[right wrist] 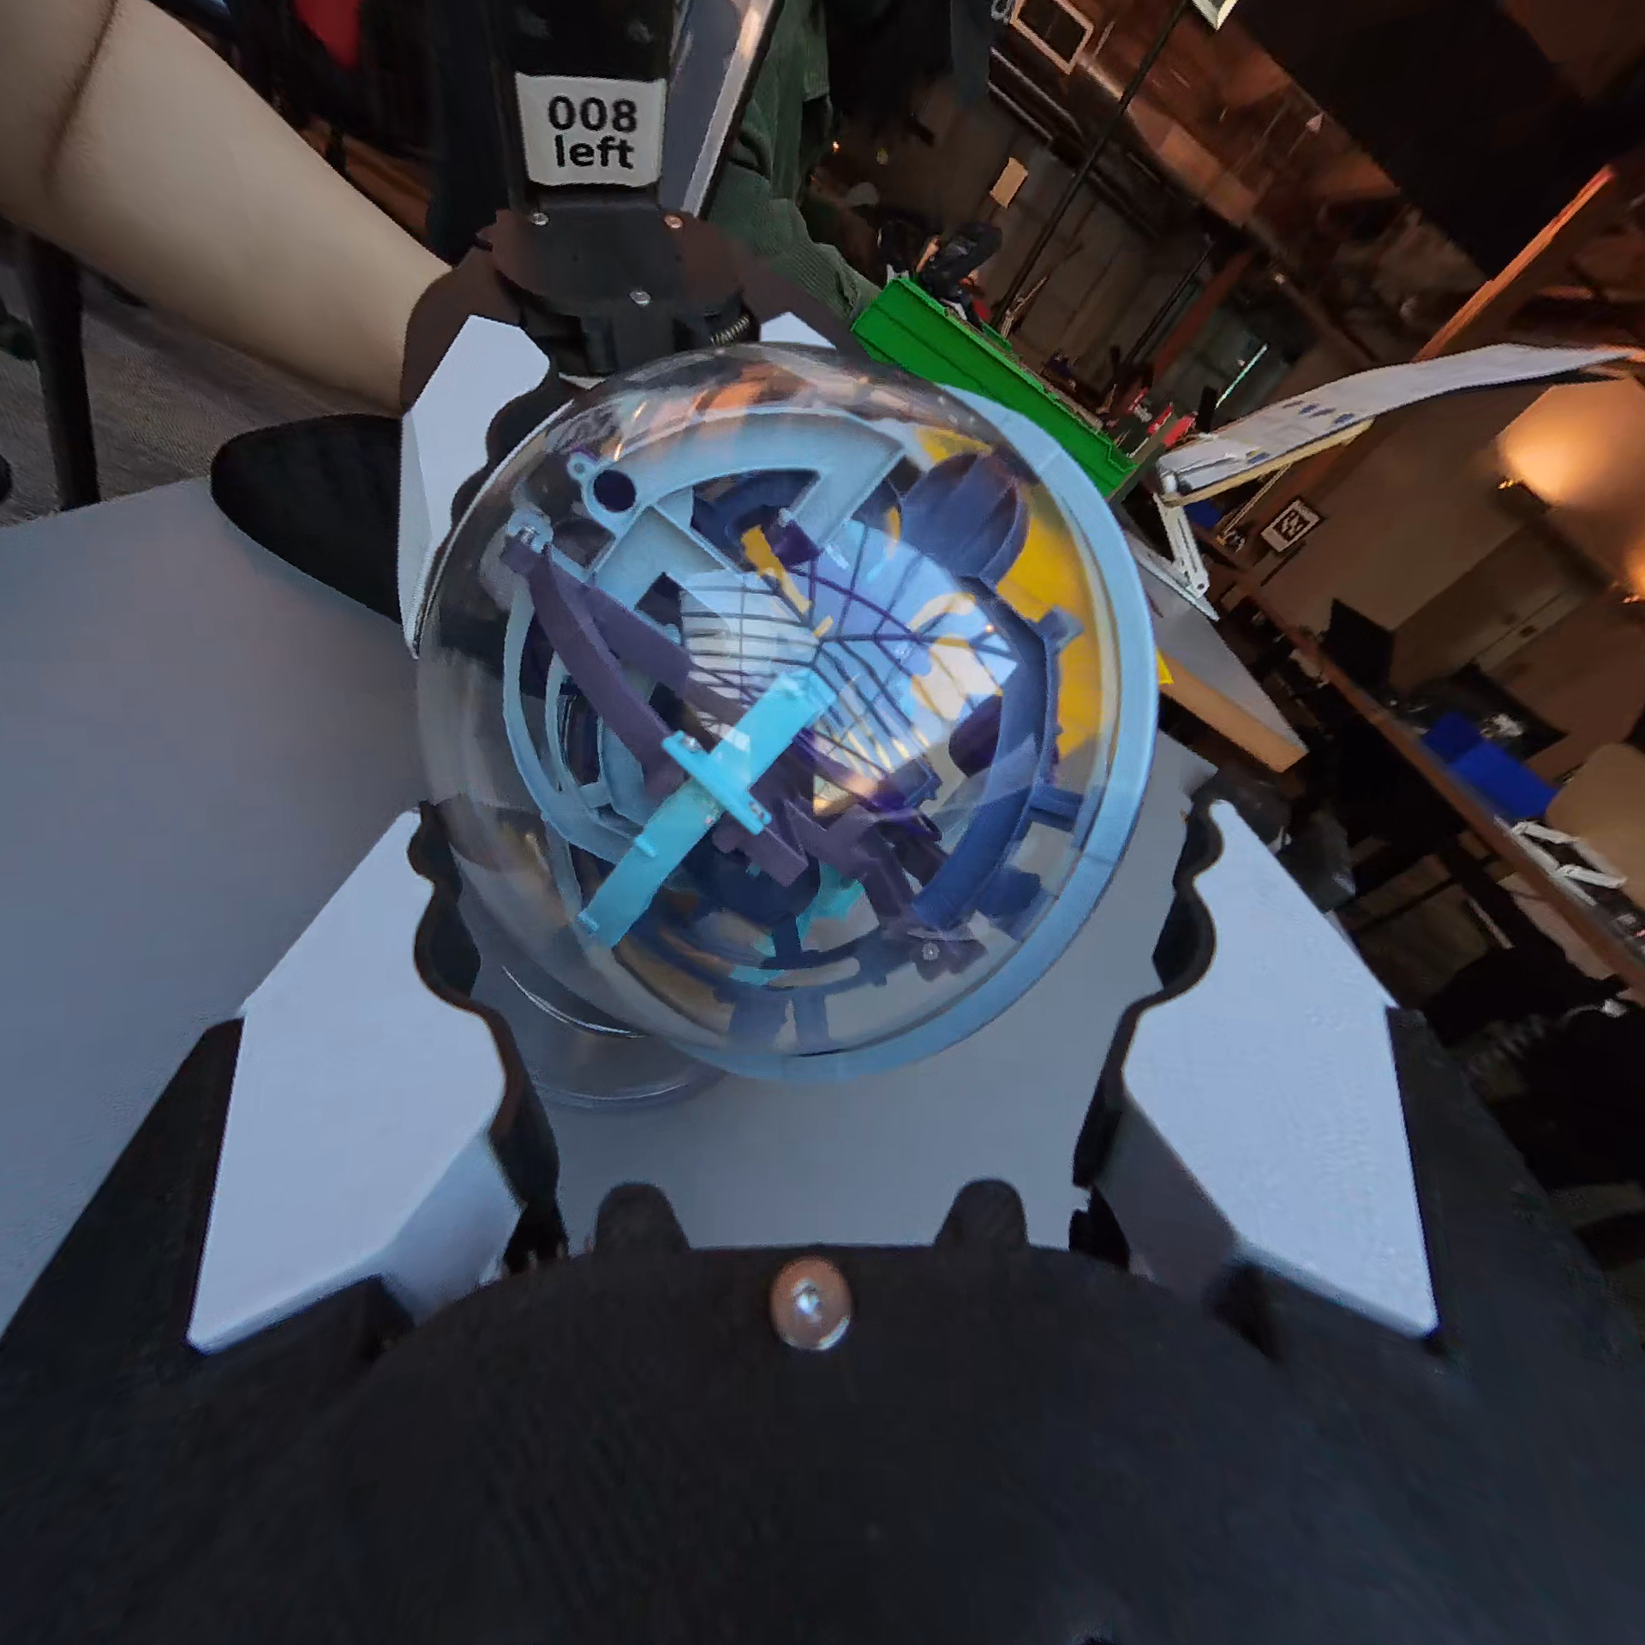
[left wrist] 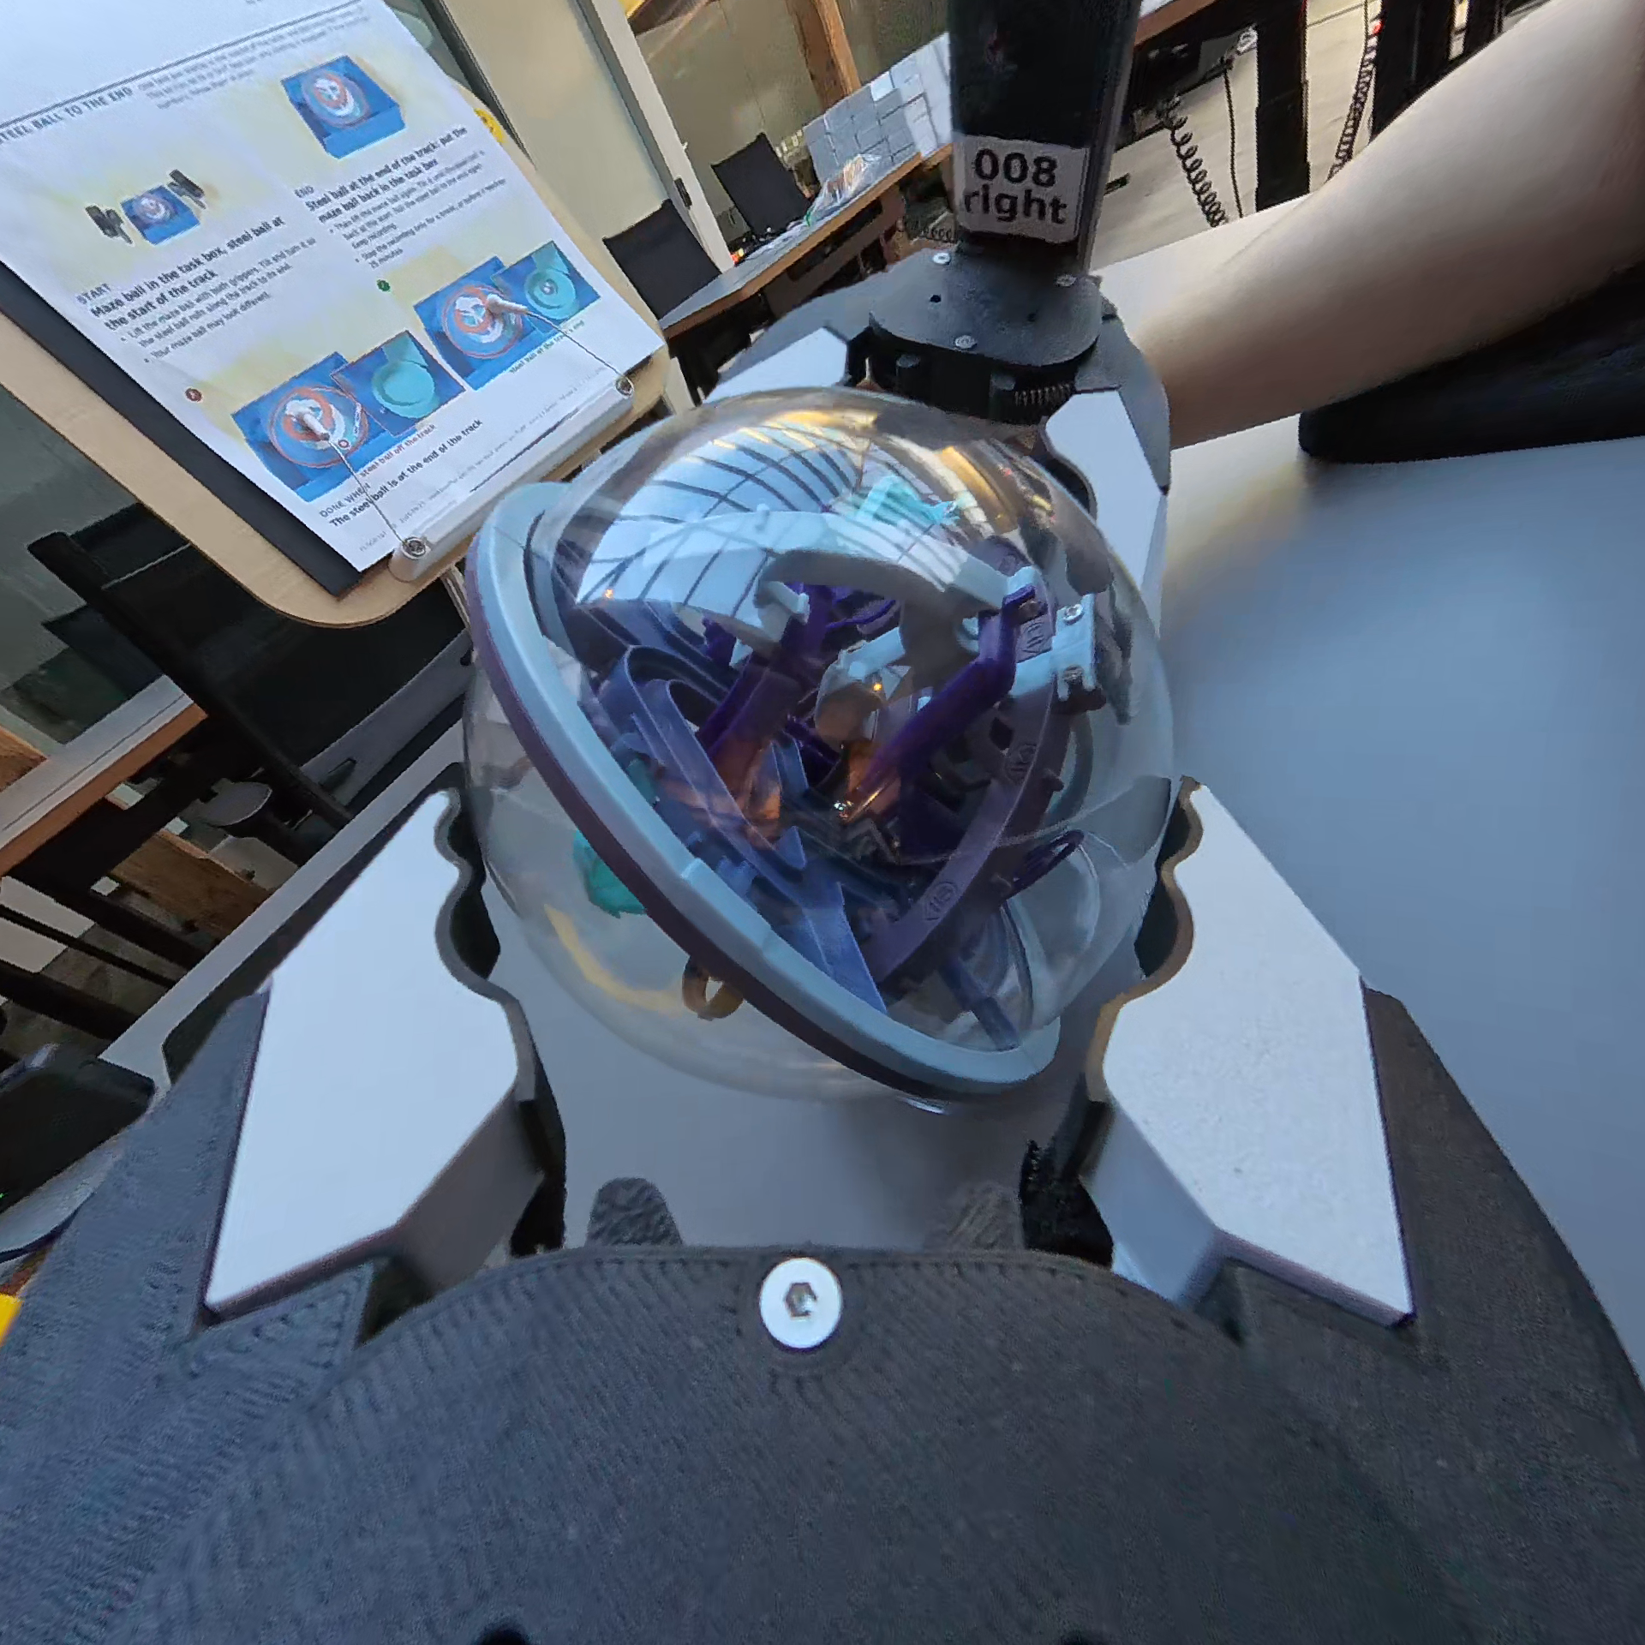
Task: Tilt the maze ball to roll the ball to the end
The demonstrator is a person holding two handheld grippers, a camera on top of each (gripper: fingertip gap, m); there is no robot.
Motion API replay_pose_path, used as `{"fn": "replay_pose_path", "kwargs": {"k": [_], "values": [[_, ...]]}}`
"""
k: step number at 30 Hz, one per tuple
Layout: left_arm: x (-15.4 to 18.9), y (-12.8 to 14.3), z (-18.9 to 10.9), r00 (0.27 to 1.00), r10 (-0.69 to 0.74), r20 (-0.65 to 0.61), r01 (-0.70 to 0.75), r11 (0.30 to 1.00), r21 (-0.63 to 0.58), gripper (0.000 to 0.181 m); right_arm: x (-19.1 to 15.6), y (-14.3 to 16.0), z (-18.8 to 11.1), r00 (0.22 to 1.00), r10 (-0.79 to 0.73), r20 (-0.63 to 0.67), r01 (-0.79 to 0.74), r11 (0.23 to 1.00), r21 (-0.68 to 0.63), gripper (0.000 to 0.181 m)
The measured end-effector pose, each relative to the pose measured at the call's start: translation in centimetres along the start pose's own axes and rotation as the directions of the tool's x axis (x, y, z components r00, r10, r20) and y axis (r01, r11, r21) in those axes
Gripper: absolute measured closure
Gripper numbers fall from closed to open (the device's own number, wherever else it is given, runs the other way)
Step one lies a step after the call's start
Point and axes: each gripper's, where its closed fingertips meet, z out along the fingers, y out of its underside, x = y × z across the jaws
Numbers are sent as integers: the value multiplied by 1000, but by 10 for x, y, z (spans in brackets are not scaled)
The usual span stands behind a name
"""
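Observation:
The maze ball (left wrist: pixel 819 739) is a clear sphere with a grey-blue equator ring and purple, blue and teal tracks inside. It is held above the grey table (left wrist: pixel 1424 712) with its ring tilted. My left gripper (left wrist: pixel 814 819) is shut on it, one finger on each side. My right gripper (right wrist: pixel 801 828) grips the same ball (right wrist: pixel 783 712) from the opposite side. Each gripper also shows beyond the ball in the other's view, the right one (left wrist: pixel 1015 356) and the left one (right wrist: pixel 614 285). I cannot pick out the steel ball among the tracks.
An instruction sheet on a slanted board (left wrist: pixel 311 267) stands at the table's far edge, also in the right wrist view (right wrist: pixel 1335 418). A person's forearm (left wrist: pixel 1380 294) reaches in. A green bin (right wrist: pixel 979 374) and benches stand behind. A clear round piece (right wrist: pixel 614 1068) sits under the ball.

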Motion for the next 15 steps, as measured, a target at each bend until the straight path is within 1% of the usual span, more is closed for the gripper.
{"fn": "replay_pose_path", "kwargs": {"k": [2,4,7,15], "values": [[-2,1,1,1000,-5,6,5,1000,5,33,-2,3,5,999,-34,4,34,999,-3,25],[-3,2,2,1000,-10,11,10,1000,10,33,-3,9,11,1000,-27,15,27,999,-19,24],[-5,3,2,999,-29,21,28,999,21,32,-2,7,13,1000,-21,13,21,1000,12,24],[-9,14,4,997,-67,44,67,998,6,29,2,12,16,999,27,-24,-27,999,19,25]]}}
